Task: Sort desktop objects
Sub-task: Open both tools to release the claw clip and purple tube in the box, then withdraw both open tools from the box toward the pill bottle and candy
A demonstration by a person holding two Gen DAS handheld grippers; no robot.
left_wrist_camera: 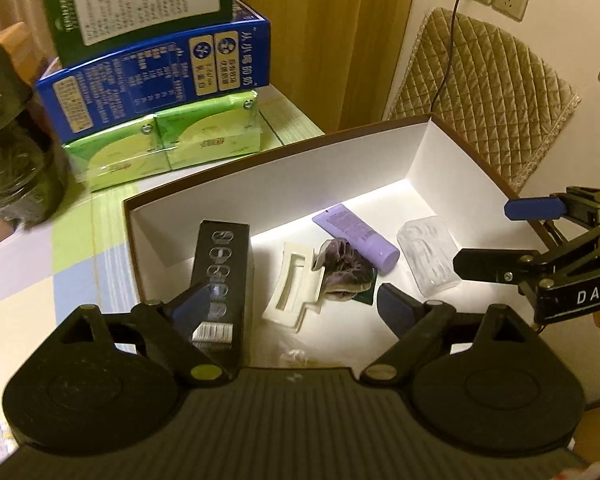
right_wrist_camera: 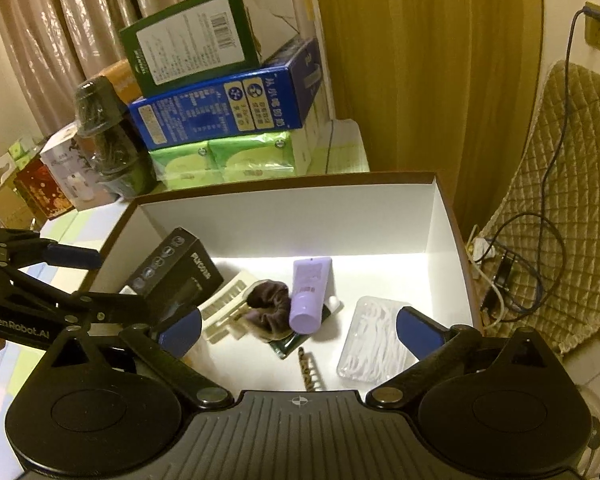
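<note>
Both pairs of fingers are spread wide with nothing gripped: our left gripper (left_wrist_camera: 290, 306) and our right gripper (right_wrist_camera: 300, 330) hang released above the open white box (right_wrist_camera: 292, 216), each angled down into it. No earlier view is on hand, so we say nothing of how the jaws got there.

Between and just beyond the left fingers lie a cream hair clip (left_wrist_camera: 292, 288) and a dark scrunchie (left_wrist_camera: 346, 270); the two touch. A black carton (left_wrist_camera: 222, 276) leans by the left finger (left_wrist_camera: 190, 304), partly behind it. Past the right-hand finger a purple tube (left_wrist_camera: 358, 236) lies slanted, its lower end by the scrunchie, and a clear case (left_wrist_camera: 428, 254) rests beyond that, apart from the tube.

From the right gripper's view the tube sits between the fingers, the case just behind the right finger (right_wrist_camera: 416, 330), and a small comb (right_wrist_camera: 310, 372) lies near the palm. Every item rests on the box floor.

Far beyond the fingers, cartons (right_wrist_camera: 224, 104) are stacked on the table (left_wrist_camera: 40, 264).
</note>
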